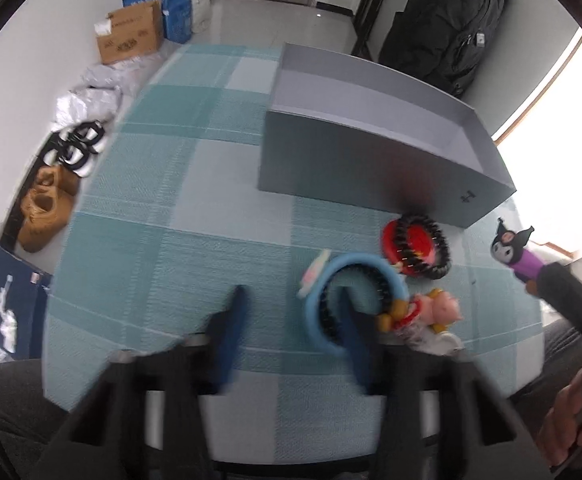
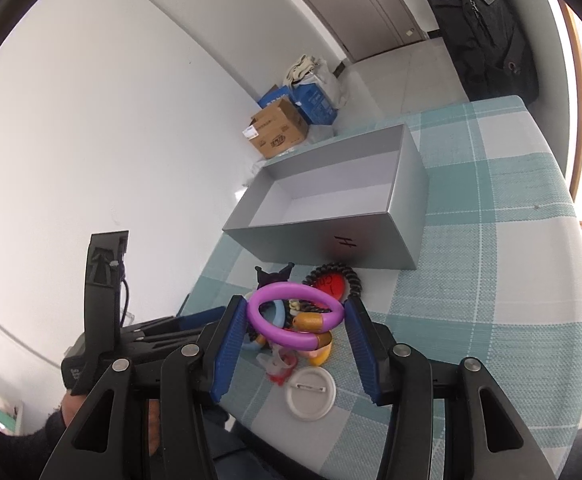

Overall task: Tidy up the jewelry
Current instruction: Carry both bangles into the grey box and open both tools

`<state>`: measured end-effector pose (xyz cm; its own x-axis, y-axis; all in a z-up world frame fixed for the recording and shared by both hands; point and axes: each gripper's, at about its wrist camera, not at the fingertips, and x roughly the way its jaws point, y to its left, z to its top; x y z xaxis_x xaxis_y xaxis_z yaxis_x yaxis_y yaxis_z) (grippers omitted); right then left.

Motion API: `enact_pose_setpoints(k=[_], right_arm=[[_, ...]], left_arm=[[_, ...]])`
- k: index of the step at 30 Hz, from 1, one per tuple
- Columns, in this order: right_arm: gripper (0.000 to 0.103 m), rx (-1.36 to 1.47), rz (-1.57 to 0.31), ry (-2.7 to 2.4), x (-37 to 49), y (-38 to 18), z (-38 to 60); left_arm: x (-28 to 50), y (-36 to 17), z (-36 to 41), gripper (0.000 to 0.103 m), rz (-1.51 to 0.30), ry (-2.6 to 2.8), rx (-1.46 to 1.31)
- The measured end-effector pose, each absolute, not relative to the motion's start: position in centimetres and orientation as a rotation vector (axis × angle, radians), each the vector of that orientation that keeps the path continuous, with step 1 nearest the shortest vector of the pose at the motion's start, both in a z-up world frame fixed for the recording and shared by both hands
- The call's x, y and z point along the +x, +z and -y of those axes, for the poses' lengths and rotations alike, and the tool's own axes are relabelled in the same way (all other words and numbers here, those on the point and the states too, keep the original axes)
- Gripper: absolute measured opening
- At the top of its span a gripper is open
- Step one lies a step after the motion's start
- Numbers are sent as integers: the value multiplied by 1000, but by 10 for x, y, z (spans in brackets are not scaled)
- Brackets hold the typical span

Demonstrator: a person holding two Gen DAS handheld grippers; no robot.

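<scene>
Your right gripper [image 2: 296, 320] has the purple bangle [image 2: 295, 317] clamped across its width, one blue pad on each side of the ring, and it's held up off the pile, above the checked tablecloth [image 2: 491, 280]. There's a little black-eared figure [image 2: 273, 276] on the far edge of that ring; the left camera shows the same charm [image 1: 509, 245] sticking up past your right tool at the right edge.

Your left gripper [image 1: 291, 300] is down at the tabletop and only partly open. Its right finger [image 1: 351, 320] sits inside the loop of the blue bangle [image 1: 355, 300], and the left finger [image 1: 235, 320] is out on bare cloth, well apart from the ring. So the blue ring's left side is between the jaws, but the pads aren't squeezing it. That view is smeared, so I can't tell if the inner finger is actually touching the ring.

The rest of the pile is just right of the blue bangle: a pink pig charm [image 1: 445, 305] against it, a white pin badge [image 2: 310, 397] lying back-up nearest you, and a black beaded bracelet [image 1: 431, 248] looped around a red disc [image 1: 409, 242], right at the foot of the grey box [image 2: 407, 184]. The box is open on top and sits behind the pile.
</scene>
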<state>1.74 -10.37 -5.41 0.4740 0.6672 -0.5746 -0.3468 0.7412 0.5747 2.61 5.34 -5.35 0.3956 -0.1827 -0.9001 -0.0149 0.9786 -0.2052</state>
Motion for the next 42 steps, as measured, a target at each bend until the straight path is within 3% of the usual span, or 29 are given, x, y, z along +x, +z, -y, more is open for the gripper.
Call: enact_pose_setpoints(k=[4,17,28,42], right_arm=[[49,402,-873,642,15,-54,102],[49,389,-858,634,18,-53,100],[49,358,-747,641,13,-31,95],[49,341,-704,616,63,4,97]], left_arm=[[27,-55,-57,8,-1161,-143,-260],[23,-39,-58,7,-1092,-143,-324],[18,-5,-57,7,-903,-99,-277],[56,22,-51,7,-844,-150,-289]])
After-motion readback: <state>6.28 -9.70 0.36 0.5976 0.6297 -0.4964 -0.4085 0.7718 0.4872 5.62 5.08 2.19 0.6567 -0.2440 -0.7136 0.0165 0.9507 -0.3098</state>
